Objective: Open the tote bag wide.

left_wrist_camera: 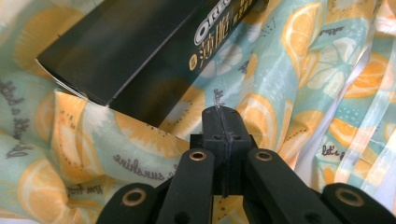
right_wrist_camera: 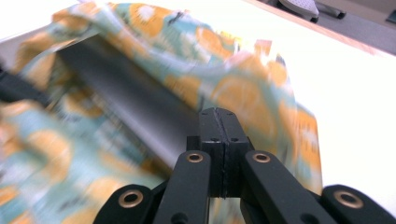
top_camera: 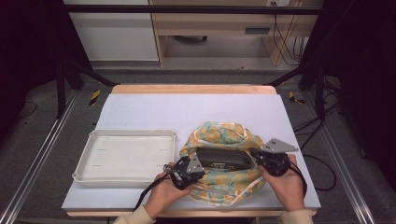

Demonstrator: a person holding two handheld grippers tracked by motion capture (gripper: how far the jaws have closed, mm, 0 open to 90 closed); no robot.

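Black Oreo box [left_wrist_camera: 135, 51], lemon-print cloth [left_wrist_camera: 299, 93], jaws closed

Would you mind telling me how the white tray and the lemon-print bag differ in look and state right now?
The white tray is plain, rigid and shallow, and nothing lies in it; the lemon-print bag is soft, crumpled cloth patterned with orange slices on teal, and a black box lies in its opening. The tray sits untouched to the left, while both tongs are at the bag. Both rest on the same table.
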